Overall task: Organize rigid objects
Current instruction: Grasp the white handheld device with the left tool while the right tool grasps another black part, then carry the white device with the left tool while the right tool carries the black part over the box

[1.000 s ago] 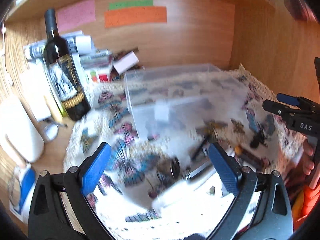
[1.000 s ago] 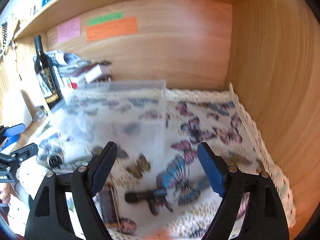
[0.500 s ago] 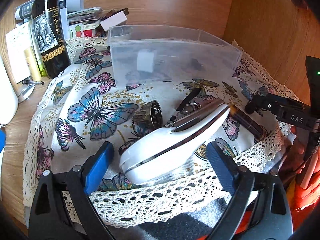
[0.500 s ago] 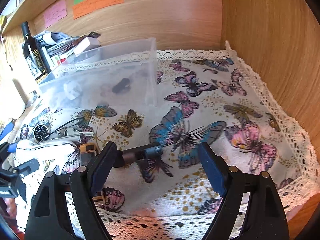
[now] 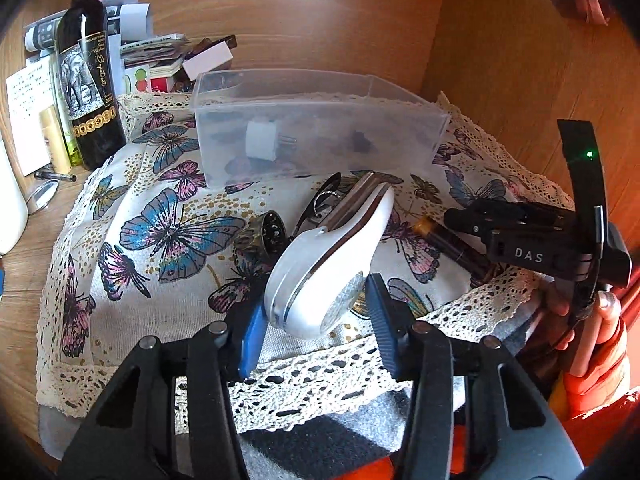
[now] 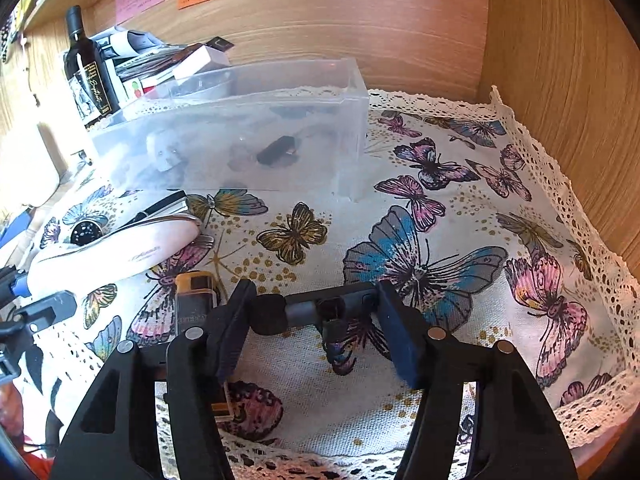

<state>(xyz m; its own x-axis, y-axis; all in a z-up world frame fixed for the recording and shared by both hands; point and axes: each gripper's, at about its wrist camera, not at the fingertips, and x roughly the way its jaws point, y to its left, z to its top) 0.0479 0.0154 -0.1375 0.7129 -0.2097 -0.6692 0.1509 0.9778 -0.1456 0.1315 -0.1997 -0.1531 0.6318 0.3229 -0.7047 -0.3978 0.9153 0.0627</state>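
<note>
Far left in the left wrist view: a dark wine bottle [image 5: 86,68] upright on the wooden desk, off the butterfly cloth [image 5: 168,236], with papers and small boxes piled behind it. Further right, at the back of the cloth, a clear plastic bin [image 5: 316,132] holding a white cylindrical piece [image 5: 262,140] and some dark bits too blurred to name. In front of the bin, a round dark metal cap [image 5: 266,236] beside a white handheld device [image 5: 336,264], lying on the cloth with its broad end between the fingers of the left gripper [image 5: 316,332]; blue pads close on both sides, possibly touching, contact hard to confirm. At the right edge, the right gripper, seen from the side.

In the right wrist view, left to right: the white device [image 6: 120,252] again, then a yellow-and-black lighter [image 6: 196,300] flat on the cloth just beside the left finger, then the right gripper [image 6: 316,316], fingers drawn in against the two ends of a dark cylindrical object [image 6: 312,312] lying crosswise. Same bin [image 6: 248,144] behind, well apart. Bare butterfly print [image 6: 500,220] out to the lace edge and wooden wall.
</note>
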